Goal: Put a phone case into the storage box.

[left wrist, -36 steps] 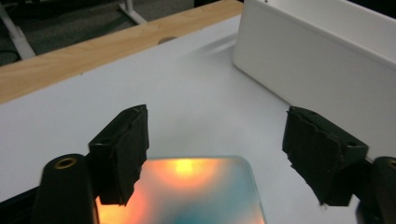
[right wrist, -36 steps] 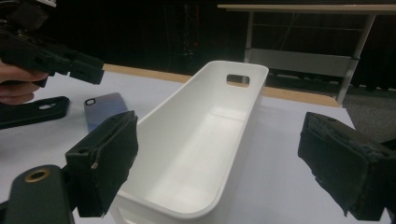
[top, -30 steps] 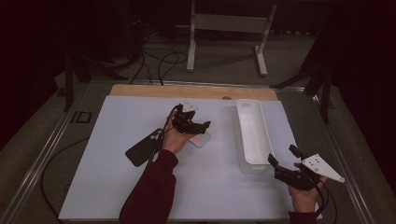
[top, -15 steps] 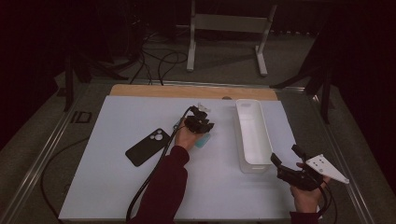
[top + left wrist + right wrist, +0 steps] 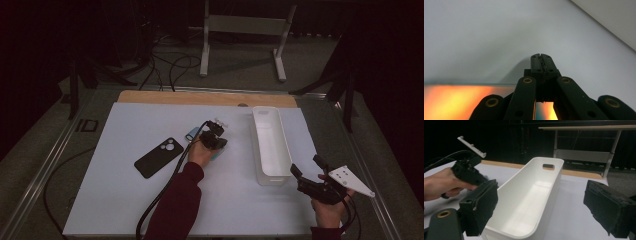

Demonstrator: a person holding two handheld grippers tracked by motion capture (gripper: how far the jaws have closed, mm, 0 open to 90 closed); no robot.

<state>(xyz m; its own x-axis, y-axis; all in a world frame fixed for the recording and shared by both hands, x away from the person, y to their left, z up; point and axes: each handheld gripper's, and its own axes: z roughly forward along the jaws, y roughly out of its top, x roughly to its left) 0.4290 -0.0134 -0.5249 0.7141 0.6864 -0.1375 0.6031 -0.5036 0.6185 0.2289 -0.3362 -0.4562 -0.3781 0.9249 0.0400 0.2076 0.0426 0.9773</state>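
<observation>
L claw (image 5: 541, 65) just closed, nothing between; R claw (image 5: 541, 212) wide open.

Count of items on the bench (image 5: 125, 210), taken from the high view:

One black phone (image 5: 159, 157), left of centre of the frame. One white bin (image 5: 270, 145), right of centre. One small light-blue card (image 5: 192, 134), centre, partly covered by a hand. One white mat over the bench surface.

Two hand-held grippers: the left hand-held gripper (image 5: 218, 136) at centre, the right hand-held gripper (image 5: 306, 170) at lower right. Two hands, one per tool.
</observation>
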